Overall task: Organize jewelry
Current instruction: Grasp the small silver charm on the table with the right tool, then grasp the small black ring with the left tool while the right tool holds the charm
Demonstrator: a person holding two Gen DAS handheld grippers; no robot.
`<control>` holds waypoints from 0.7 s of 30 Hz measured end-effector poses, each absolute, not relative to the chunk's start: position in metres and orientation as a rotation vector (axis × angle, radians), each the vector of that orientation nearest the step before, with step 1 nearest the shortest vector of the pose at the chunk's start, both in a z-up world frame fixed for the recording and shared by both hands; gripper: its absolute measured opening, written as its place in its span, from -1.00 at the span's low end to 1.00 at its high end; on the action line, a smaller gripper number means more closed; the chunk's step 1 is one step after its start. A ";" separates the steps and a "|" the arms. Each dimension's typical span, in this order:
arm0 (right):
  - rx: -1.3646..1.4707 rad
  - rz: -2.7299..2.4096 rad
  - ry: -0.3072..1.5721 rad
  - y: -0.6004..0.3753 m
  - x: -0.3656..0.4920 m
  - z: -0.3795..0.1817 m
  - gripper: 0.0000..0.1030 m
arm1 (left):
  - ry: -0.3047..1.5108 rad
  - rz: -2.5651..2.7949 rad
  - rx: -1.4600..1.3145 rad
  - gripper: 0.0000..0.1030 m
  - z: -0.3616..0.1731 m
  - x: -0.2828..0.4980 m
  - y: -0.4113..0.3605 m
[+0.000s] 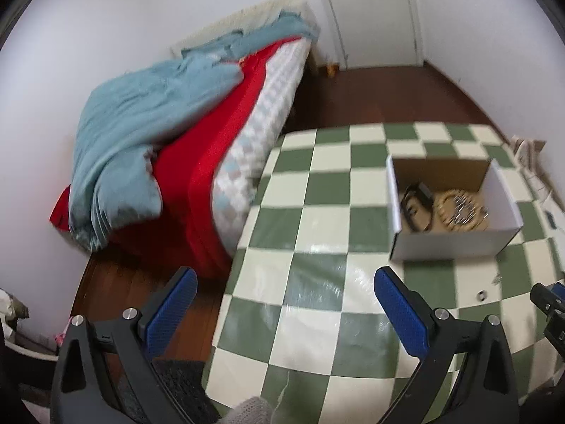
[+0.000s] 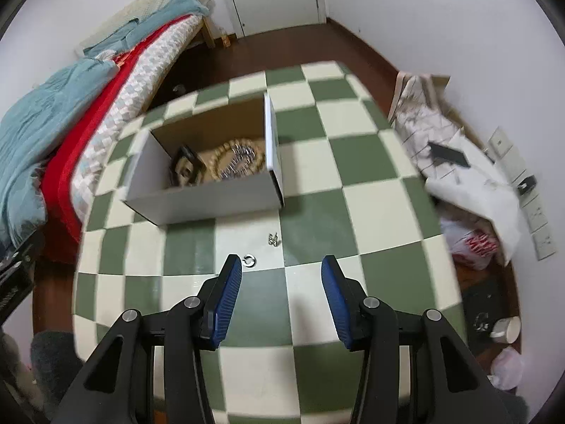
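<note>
Two small silver pieces, an open metal ring [image 2: 249, 260] just off the right gripper [image 2: 281, 284]'s left fingertip and a tiny clasp [image 2: 273, 239] ahead, lie outside the white cardboard box [image 2: 208, 201] already holding beads, so both spread, empty grippers, the left gripper [image 1: 284, 298] aside, seem poised to collect them.

Open white box [image 2: 208, 201] holds beads [image 2: 229, 160]; ring [image 2: 249, 260] and earrings [image 2: 273, 239] (tiny) lie outside.
</note>
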State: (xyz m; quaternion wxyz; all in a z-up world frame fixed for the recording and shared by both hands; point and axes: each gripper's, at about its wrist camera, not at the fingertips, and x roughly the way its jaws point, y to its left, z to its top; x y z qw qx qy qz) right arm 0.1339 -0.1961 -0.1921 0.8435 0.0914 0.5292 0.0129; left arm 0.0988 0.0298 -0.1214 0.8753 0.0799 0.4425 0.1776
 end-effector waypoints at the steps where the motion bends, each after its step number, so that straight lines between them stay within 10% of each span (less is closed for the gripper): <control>1: 0.200 0.030 1.122 -0.196 0.138 -0.202 -0.04 | 0.944 0.381 0.171 0.99 -0.130 0.102 0.032; 11: 0.142 0.033 1.146 -0.169 0.177 -0.262 -0.04 | 1.014 0.386 0.219 0.99 -0.165 0.120 0.025; 13: 0.109 0.034 1.124 -0.163 0.178 -0.265 -0.23 | 1.021 0.376 0.223 0.99 -0.168 0.121 0.021; 15: 0.070 0.029 1.116 -0.158 0.180 -0.265 -0.82 | 1.025 0.365 0.226 0.99 -0.170 0.124 0.016; 21: 0.161 0.015 1.089 -0.188 0.168 -0.252 -0.83 | 1.046 0.256 0.204 0.99 -0.177 0.129 -0.019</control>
